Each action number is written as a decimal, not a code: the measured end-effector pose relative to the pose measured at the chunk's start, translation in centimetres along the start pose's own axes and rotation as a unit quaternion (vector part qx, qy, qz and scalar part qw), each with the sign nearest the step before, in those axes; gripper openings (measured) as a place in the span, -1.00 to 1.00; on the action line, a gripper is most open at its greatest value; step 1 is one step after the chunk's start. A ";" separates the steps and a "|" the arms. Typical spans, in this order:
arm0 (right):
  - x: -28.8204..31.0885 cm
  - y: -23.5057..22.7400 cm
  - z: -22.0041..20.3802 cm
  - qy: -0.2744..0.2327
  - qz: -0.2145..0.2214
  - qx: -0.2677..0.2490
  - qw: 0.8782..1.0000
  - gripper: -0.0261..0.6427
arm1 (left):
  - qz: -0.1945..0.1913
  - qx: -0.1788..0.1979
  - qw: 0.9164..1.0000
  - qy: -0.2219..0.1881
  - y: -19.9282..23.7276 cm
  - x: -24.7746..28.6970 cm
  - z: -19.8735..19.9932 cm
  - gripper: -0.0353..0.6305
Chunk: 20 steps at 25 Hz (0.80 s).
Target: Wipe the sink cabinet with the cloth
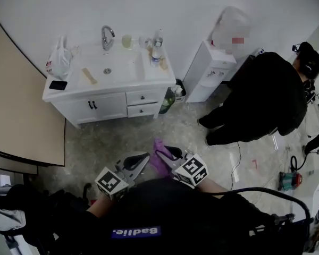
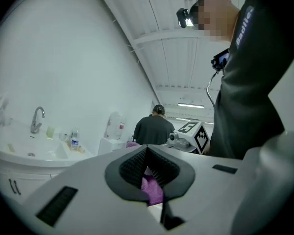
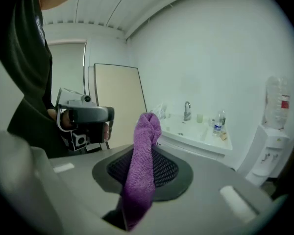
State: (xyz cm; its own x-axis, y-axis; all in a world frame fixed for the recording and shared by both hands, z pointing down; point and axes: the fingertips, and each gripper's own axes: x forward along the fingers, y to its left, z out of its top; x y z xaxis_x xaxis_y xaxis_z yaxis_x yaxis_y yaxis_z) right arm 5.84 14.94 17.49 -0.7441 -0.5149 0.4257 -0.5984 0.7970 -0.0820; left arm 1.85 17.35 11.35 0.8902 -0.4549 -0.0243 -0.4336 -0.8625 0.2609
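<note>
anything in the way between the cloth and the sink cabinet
Nothing visible. Only floor lies between the purple cloth in the right gripper and the sink cabinet; the person in black stands off to the side.

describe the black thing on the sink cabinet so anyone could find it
Find the white sink cabinet against the wall and go to its top's front left corner. A flat black rectangle, perhaps a phone, lies there beside the white plastic bag, the only dark item on that top.
</note>
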 end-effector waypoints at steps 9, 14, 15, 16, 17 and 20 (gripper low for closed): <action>-4.3 -0.8 0.8 -0.036 0.055 -0.015 0.998 -0.69 | 0.079 0.007 0.997 0.003 -1.7 2.6 1.3 -0.93; -8.5 -5.3 0.3 -0.057 0.034 -0.001 0.998 -0.69 | 0.051 0.042 0.997 0.028 -4.2 8.1 1.0 -0.93; -8.9 -5.8 0.1 -0.061 0.033 0.006 0.998 -0.69 | 0.051 0.044 0.997 0.032 -4.4 8.8 1.0 -0.93; -9.1 -6.1 -0.1 -0.065 0.034 0.012 0.997 -0.69 | 0.054 0.045 0.997 0.035 -4.5 9.2 1.1 -0.93; -9.1 -6.3 -0.2 -0.068 0.036 0.015 0.997 -0.69 | 0.060 0.044 0.997 0.037 -4.4 9.4 1.1 -0.93; -9.0 -6.6 -0.2 -0.074 0.047 0.005 0.996 -0.69 | 0.063 0.033 0.996 0.044 -4.3 10.1 0.0 -0.93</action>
State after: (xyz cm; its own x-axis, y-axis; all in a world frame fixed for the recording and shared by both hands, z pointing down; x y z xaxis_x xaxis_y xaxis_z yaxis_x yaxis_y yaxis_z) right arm 16.55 14.42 14.38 -0.8316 -0.4803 0.2789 -0.5271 0.8408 -0.1238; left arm 12.69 16.46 10.01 0.8356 -0.5417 0.0911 -0.5485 -0.8137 0.1923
